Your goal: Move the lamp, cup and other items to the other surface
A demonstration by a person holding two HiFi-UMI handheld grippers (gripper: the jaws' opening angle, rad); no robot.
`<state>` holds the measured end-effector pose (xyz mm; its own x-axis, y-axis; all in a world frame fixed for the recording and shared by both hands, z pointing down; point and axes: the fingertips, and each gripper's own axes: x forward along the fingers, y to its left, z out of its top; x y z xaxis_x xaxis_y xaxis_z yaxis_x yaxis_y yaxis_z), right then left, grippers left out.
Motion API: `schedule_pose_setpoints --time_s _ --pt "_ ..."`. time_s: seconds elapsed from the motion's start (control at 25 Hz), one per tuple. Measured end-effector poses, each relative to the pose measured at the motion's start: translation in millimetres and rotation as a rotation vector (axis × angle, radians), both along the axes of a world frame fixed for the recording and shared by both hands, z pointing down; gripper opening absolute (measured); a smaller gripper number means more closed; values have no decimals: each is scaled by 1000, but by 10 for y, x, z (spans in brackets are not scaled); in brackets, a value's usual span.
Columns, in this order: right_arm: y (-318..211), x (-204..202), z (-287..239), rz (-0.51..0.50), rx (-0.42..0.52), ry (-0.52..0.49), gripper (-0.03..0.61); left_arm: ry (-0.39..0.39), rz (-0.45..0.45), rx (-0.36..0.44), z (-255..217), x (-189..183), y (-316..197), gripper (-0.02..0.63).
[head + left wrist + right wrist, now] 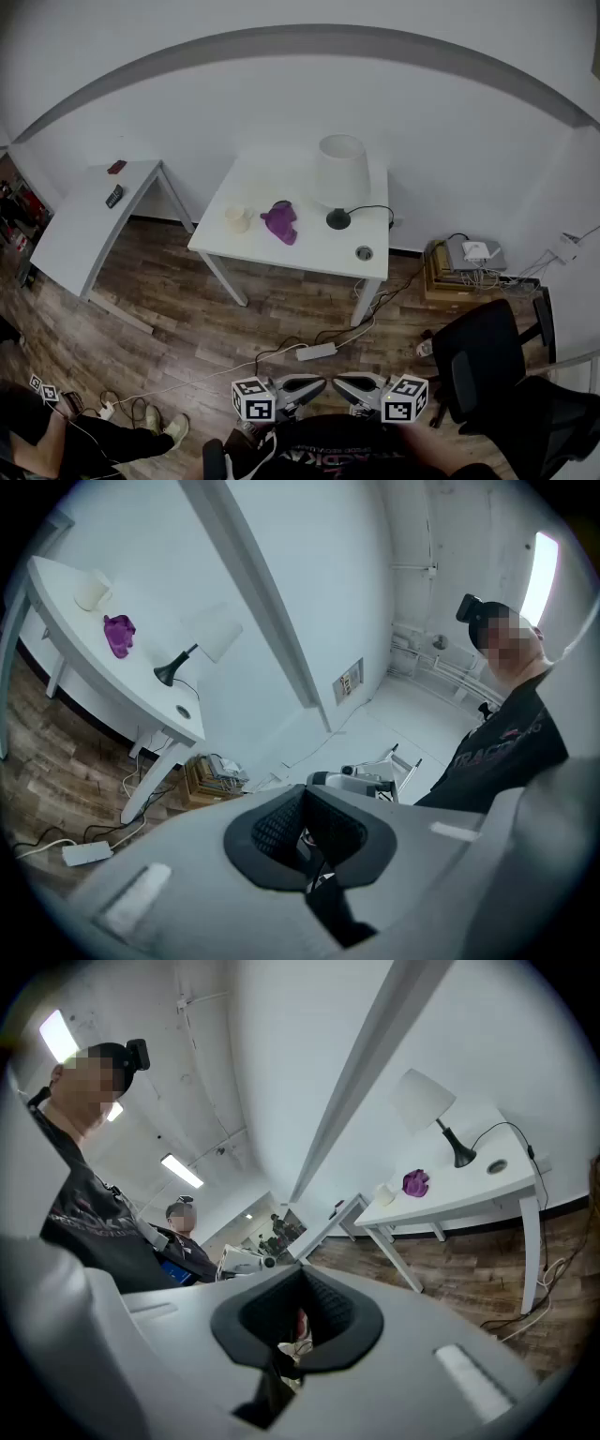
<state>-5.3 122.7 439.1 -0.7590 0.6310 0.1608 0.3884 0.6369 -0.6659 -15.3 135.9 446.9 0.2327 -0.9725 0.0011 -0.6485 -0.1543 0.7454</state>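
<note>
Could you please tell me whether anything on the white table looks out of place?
Nothing stands out. The white-shaded lamp with a black base and the cream cup stand upright on the white table, the crumpled purple item lying between them.

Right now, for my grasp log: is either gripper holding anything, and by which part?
Nothing is held. The left gripper and right gripper are both shut and empty; the lamp and cup stand untouched on the table.

head: overhead, far | gripper views: low, sideways | shared: table [319, 246]
</note>
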Motion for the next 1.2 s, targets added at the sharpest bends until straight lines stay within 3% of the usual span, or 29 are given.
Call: schedule_pose_setpoints --time_s 1.2 --pt "-91 -18 -54 36 -25 -22 3 -5 -8 -2 -33 -20 7 0"
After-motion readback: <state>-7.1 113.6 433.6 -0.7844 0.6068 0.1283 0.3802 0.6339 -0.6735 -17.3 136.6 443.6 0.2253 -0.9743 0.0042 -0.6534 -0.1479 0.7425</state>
